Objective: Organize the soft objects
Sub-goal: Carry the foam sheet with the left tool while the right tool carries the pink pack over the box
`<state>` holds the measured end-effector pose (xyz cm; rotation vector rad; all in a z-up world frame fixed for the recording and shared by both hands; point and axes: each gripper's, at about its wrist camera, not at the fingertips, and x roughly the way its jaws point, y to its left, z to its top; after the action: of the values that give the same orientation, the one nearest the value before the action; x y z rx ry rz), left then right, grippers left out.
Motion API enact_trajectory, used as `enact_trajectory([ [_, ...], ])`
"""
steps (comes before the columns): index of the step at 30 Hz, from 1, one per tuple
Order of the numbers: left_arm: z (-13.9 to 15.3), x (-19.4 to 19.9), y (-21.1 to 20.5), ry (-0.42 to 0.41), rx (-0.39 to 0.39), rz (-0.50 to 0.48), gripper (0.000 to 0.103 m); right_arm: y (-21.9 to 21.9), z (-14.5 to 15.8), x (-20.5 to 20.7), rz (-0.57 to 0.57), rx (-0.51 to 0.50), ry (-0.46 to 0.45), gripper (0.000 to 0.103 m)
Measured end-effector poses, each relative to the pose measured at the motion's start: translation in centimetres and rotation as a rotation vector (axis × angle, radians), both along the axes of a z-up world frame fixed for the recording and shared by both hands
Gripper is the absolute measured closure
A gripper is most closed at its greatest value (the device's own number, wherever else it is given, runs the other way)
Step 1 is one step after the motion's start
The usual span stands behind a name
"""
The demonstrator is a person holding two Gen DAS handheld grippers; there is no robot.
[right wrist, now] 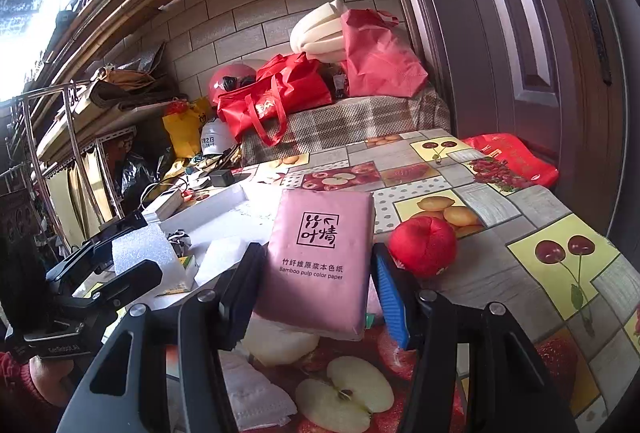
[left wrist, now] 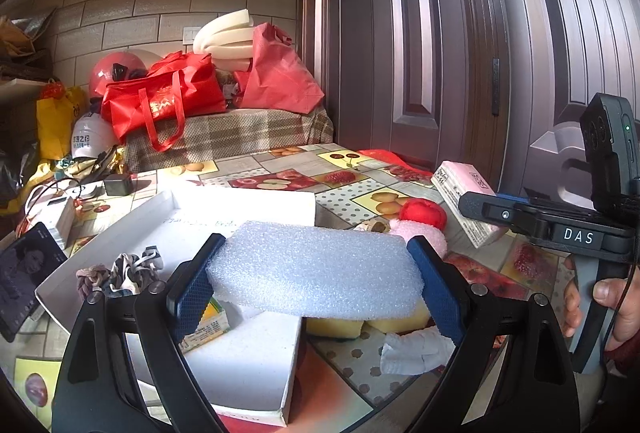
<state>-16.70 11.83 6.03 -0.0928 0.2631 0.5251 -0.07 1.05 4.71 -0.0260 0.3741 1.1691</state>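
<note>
Left cam first: the left claw (left wrist: 316,273) is spread wide and clamped on a slab of white foam (left wrist: 316,269), blue pads pressing into both ends. The foam hangs over the near edge of a white tray (left wrist: 248,365). Down-left of the claw, inside the tray, there's a bundle of hair ties (left wrist: 120,271) and a small green-yellow box (left wrist: 208,325). Right under the foam sit yellow sponges (left wrist: 360,325), with a crumpled white mask (left wrist: 416,351) just nearer the camera. Past the right finger there's a red and pink plush (left wrist: 424,221), and further right the other claw holding a tissue pack (left wrist: 464,201).

Right cam: the right claw (right wrist: 316,285) is at a medium width, gripping the pink tissue pack (right wrist: 320,265) by its sides, clear of the table (right wrist: 520,201). The red plush (right wrist: 424,247) is just right of the right finger. Off to the left you can see the left claw (right wrist: 116,265) with its foam (right wrist: 144,253).
</note>
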Motion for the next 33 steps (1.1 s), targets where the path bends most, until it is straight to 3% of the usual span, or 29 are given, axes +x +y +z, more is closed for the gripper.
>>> enact_trajectory([
  [19,-0.5,-4.3,6.8,-0.014,-0.013,0.235,0.012,8.8,-1.0,-6.9,0.224,-0.061,-0.097,0.049],
  [33,-0.7,-3.9,11.6,-0.011,-0.009,0.355,0.011,14.2,-1.0,-7.7,0.212,-0.042,-0.09,0.049],
])
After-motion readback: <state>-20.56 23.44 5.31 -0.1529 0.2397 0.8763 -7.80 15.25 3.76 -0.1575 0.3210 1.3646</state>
